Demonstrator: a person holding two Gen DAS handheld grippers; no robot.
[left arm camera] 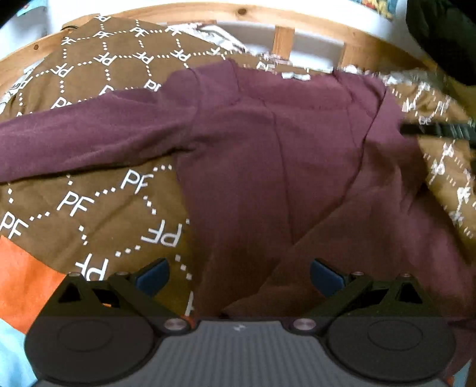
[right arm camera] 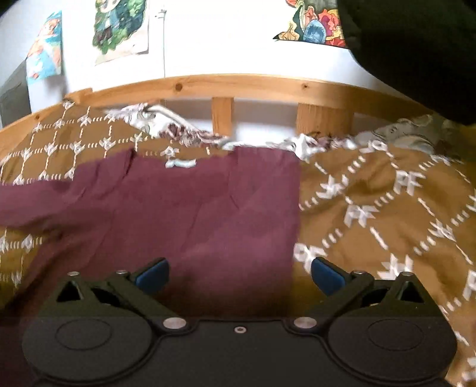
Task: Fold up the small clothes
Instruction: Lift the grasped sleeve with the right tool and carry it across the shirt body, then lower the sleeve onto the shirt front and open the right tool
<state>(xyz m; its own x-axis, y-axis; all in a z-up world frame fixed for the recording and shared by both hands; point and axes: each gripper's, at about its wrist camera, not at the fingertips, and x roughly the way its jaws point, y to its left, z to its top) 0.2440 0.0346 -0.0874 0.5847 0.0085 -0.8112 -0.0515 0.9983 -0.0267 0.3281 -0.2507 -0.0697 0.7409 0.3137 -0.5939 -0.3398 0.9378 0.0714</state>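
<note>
A: Where's your shirt?

B: Maroon, spread flat on the bed, on the brown "PF" blanket. One sleeve runs out to the left in the left view.

A: Your tongs?

B: Left tongs wide apart, nothing gripped. Right tongs same, over the shirt's straight edge.

A: Room?

B: Pine bed rail behind, white wall with posters. Orange patch at the blanket's left.

The shirt is lying on the blanket, in front of both tongs, with the wooden rail sitting behind it.
</note>
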